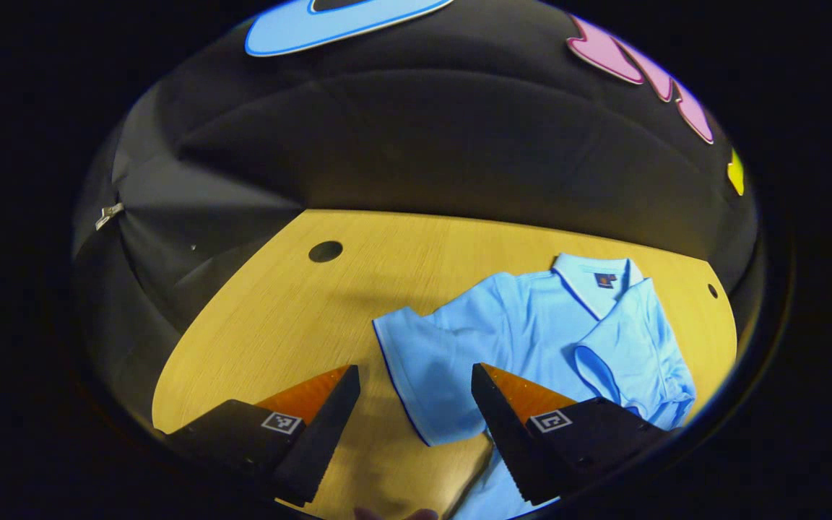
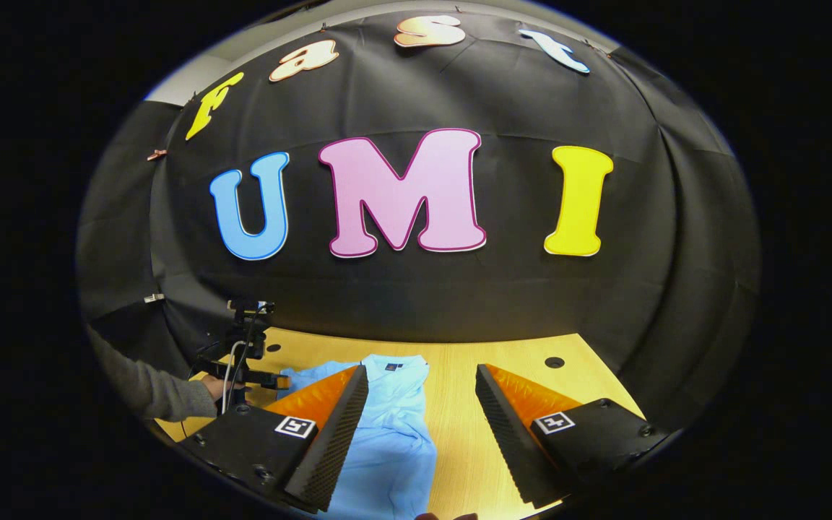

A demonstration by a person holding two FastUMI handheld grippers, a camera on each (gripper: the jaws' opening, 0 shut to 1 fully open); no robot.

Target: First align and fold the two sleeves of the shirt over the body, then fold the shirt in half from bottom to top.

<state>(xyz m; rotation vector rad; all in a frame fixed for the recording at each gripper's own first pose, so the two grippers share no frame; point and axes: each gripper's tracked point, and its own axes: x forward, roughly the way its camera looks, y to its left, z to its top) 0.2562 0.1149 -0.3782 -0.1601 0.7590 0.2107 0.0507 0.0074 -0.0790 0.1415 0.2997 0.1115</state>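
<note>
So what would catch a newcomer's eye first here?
The light blue shirt on the wooden table, one sleeve already folded over its body, the other still spread out. Then the left gripper, open, hovering at that spread sleeve.

shirt [image 1: 531, 339] hem cut off at lower edge, collar label [image 1: 605, 279] too small to tell

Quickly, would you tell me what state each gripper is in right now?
Left gripper: open, holding nothing, above the shirt.
Right gripper: open, holding nothing.
</note>
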